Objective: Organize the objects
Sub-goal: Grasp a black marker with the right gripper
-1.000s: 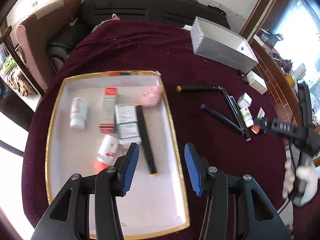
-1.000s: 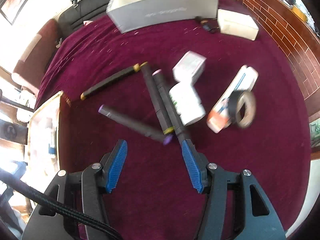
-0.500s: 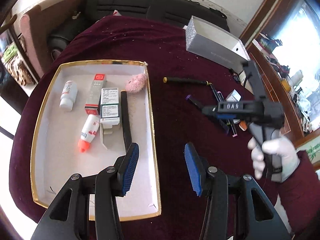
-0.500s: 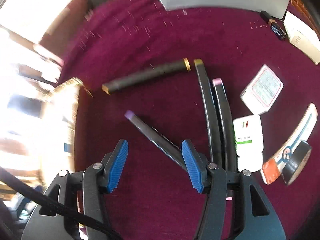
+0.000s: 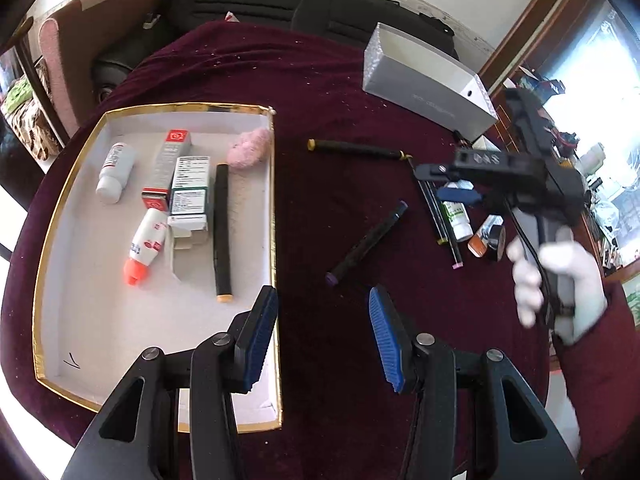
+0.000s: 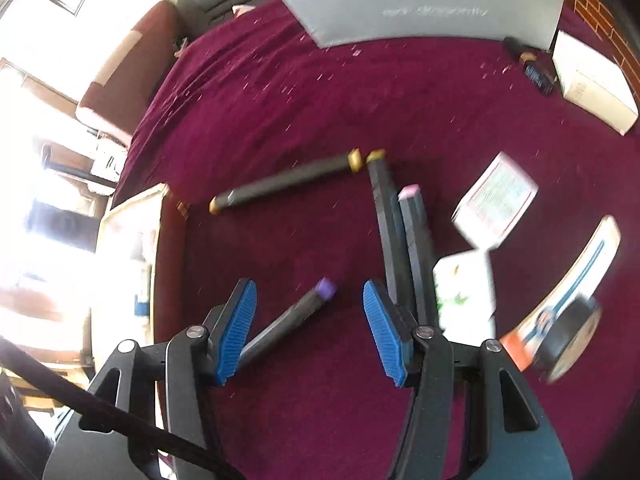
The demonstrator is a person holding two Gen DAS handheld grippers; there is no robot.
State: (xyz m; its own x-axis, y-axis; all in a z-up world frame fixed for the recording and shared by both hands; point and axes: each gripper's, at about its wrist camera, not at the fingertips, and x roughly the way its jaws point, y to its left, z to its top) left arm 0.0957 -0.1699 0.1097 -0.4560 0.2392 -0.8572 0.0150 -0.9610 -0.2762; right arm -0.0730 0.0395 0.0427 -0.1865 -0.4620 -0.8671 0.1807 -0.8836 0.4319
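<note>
A gold-rimmed white tray (image 5: 48,240) holds a white bottle (image 5: 114,172), two boxes, an orange-capped tube (image 5: 146,246), a black stick and a pink puff (image 5: 248,152). My left gripper (image 5: 324,336) stands open and empty above the tray's right rim. On the maroon cloth lies a purple-ended marker (image 5: 368,240). In the right wrist view the marker (image 6: 304,306) runs between the fingers of my open right gripper (image 6: 310,328), whose pads stay off it. A gold-ended stick (image 6: 284,182) and two parallel sticks (image 6: 400,236) lie beyond. A white-gloved hand carries the right gripper (image 5: 448,184).
A long silver box (image 5: 428,84) stands at the back right, with a white box (image 6: 592,80) beside it. Small cartons (image 6: 496,200), a white bottle (image 6: 464,292) and a tape roll (image 6: 572,328) on a card lie right of the sticks. A dark sofa (image 5: 300,4) backs the table.
The purple-ended marker has swung round on the cloth and now lies between the right gripper's fingers. The right gripper came lower and nearer. My left gripper drifted right, off the tray's middle.
</note>
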